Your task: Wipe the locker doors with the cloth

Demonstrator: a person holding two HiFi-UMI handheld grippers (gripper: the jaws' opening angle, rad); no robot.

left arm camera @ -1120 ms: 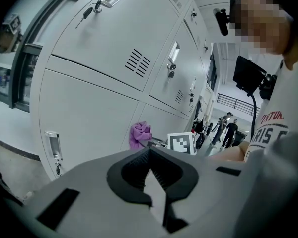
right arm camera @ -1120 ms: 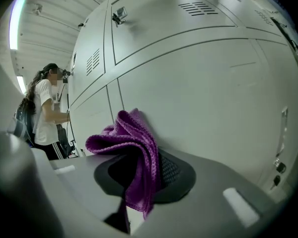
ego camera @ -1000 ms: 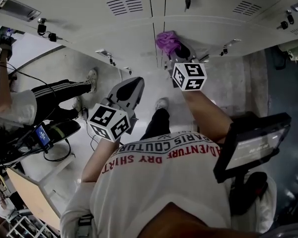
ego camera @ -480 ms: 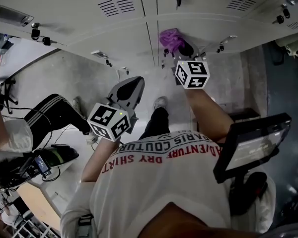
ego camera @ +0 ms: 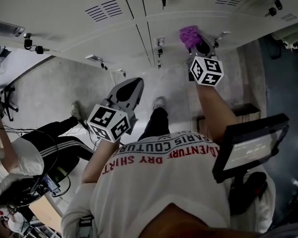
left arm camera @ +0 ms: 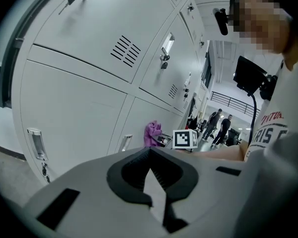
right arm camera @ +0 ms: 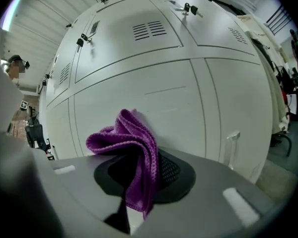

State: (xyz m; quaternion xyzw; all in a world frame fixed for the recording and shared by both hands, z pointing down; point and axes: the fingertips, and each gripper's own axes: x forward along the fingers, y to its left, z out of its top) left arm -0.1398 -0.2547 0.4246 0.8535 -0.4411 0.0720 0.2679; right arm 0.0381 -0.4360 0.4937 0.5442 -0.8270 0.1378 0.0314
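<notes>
While R hand-held gripper [ego camera: 201,48] pins cloth [ego camera: 189,34] to locker door [right arm camera: 188,98] | L hand-held gripper [ego camera: 130,87] jaws together, empty, off doors.

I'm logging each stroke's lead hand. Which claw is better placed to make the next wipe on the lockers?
Right. The right claw is shut on the purple cloth, held right at the locker door. The left claw is shut on nothing and sits back from the doors.

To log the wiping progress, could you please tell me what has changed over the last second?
The right tongs, shut on the purple cloth, slid rightward along the locker door. A bystander at left shifted their legs. The left tongs stayed shut, empty and held back from the lockers.
</notes>
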